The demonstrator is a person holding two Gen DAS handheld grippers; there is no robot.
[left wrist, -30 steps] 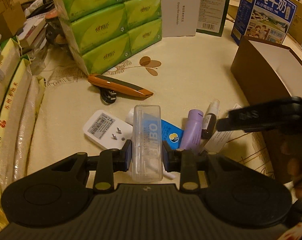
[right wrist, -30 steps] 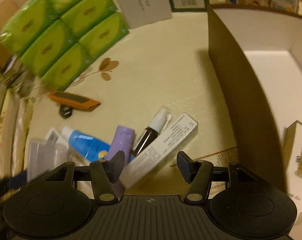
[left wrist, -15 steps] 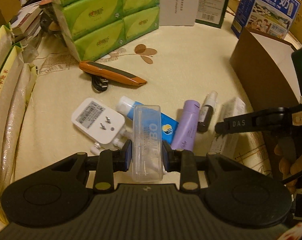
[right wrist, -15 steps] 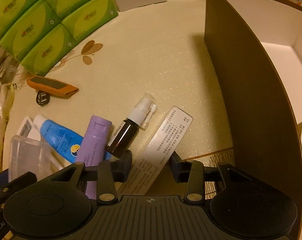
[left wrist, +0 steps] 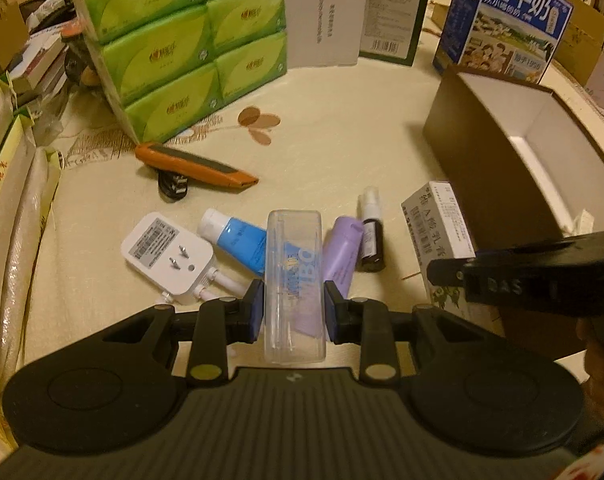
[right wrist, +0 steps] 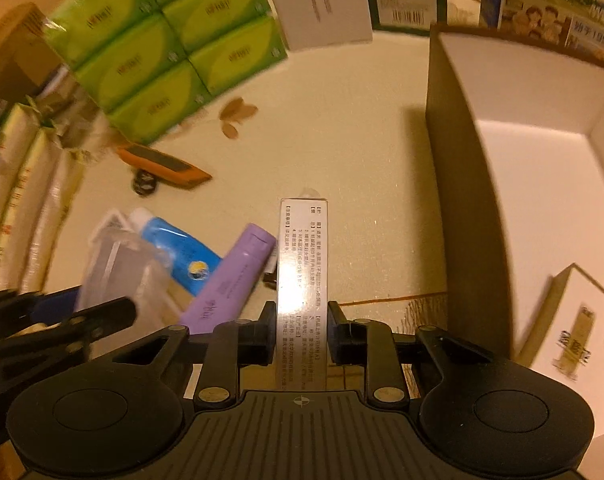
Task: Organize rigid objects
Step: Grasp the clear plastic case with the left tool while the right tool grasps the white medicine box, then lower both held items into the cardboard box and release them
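Large white "纯牛奶" read on blue milk carton, smaller line beneath too small to read. "DAS" embossed on black gripper arm at right. Blue letters "BO" seen on clear plastic case. Barcode printed on green-edged box; label with barcode on white plug adapter. Fine Chinese print on narrow white carton, not legible.

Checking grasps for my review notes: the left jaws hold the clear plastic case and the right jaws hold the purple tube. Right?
Half right. The right wrist view shows the right gripper closing on the long white carton; the purple tube lies on the table. The left gripper does hold the clear plastic case.
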